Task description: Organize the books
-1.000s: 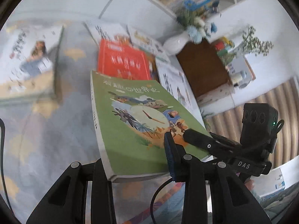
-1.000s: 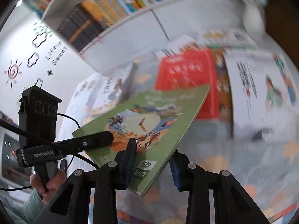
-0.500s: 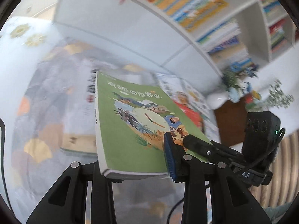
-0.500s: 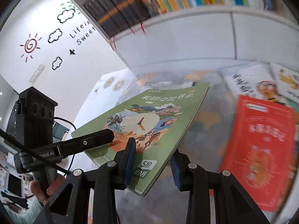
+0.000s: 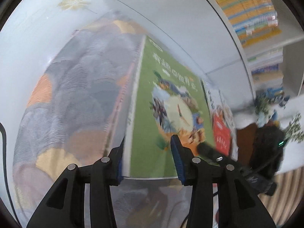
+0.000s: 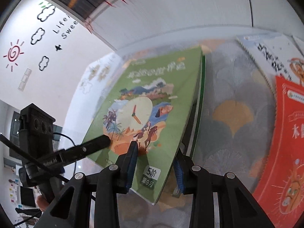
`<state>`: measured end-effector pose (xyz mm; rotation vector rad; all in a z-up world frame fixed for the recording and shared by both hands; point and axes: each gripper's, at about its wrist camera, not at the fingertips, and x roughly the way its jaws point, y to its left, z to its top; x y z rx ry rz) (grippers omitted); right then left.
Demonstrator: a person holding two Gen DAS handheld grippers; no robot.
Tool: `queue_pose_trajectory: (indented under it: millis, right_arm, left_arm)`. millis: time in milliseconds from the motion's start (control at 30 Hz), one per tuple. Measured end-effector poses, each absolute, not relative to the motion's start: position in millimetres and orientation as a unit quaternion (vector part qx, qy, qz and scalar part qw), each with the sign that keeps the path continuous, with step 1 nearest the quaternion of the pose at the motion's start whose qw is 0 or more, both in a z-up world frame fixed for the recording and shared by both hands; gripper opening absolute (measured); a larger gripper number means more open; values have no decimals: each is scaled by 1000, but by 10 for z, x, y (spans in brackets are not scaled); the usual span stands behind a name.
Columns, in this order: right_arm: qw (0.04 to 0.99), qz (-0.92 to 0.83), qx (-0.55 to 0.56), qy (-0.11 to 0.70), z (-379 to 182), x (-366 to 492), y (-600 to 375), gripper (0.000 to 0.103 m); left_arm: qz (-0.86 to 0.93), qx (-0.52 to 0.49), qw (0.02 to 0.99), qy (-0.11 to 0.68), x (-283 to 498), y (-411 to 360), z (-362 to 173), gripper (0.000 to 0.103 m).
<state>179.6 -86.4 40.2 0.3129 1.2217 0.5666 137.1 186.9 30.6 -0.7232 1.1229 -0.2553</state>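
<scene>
Left fingers (image 5: 150, 156) opening, green book (image 5: 167, 102) between; right fingers (image 6: 154, 163) grasping its corner; long axis toward shelf (image 5: 252, 19).

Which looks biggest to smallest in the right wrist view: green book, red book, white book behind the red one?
1. green book, though it is nearest the camera.
2. red book, cut off by the frame edge.
3. white book, also cropped.

Shelf books (image 5: 254, 17) blurred, red book (image 6: 286, 152) cut by frame edge, flowers (image 5: 292, 125) smeared
</scene>
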Motion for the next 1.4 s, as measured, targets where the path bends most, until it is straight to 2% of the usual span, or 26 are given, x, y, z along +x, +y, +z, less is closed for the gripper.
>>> queue_pose_trajectory:
  millis: [267, 333, 433, 500, 533, 567, 833, 967, 1100, 1200, 1233, 1267, 1300, 1333, 1400]
  right_arm:
    - [789, 239, 126, 553, 303, 1707, -806, 39]
    - [790, 238, 108, 554, 336, 1679, -764, 44]
    - [787, 226, 117, 563, 371, 1596, -874, 44]
    - [788, 220, 151, 555, 406, 1471, -1087, 44]
    - [790, 210, 158, 554, 428, 1382, -1237, 44]
    - [793, 196, 161, 554, 448, 1294, -1395, 44]
    - [823, 33, 235, 517, 601, 733, -2894, 45]
    - [829, -13, 237, 507, 605, 676, -3314, 45]
    - [840, -23, 214, 498, 578, 727, -3336, 45]
    - [834, -51, 200, 511, 410, 855, -3263, 45]
    - [824, -45, 207, 525, 313, 887, -3251, 48]
    - [822, -40, 209, 528, 270, 877, -3233, 51]
    - [828, -29, 216, 517, 295, 855, -3221, 61]
    - [818, -11, 241, 521, 276, 841, -3246, 65]
    - [808, -1, 271, 523, 267, 775, -3317, 65]
  left_arm:
    - [-45, -334, 791, 511, 1119, 2146, 340, 41]
    - [-40, -309, 795, 520, 1060, 2060, 372, 42]
    - [-58, -269, 798, 536, 1047, 1809, 451, 43]
    - [-100, -257, 799, 535, 1010, 1556, 531, 54]
    - [-128, -248, 798, 535, 1010, 1352, 581, 69]
    - [-148, -238, 797, 534, 1011, 1193, 608, 77]
    - [-266, -96, 792, 541, 1136, -404, 621, 73]
    - [-245, -93, 782, 566, 1310, -653, 408, 65]
    - [-223, -57, 781, 580, 1378, -800, 256, 65]
    - [-243, -84, 757, 601, 1350, -871, 111, 65]
    - [-251, -96, 753, 601, 1325, -876, 99, 65]
    - [-267, -110, 744, 603, 1298, -883, 93, 70]
    - [-274, -125, 737, 605, 1273, -856, 79, 73]
    - [-280, -142, 731, 607, 1246, -808, 72, 73]
    - [-291, -181, 713, 612, 1158, -682, 50, 73]
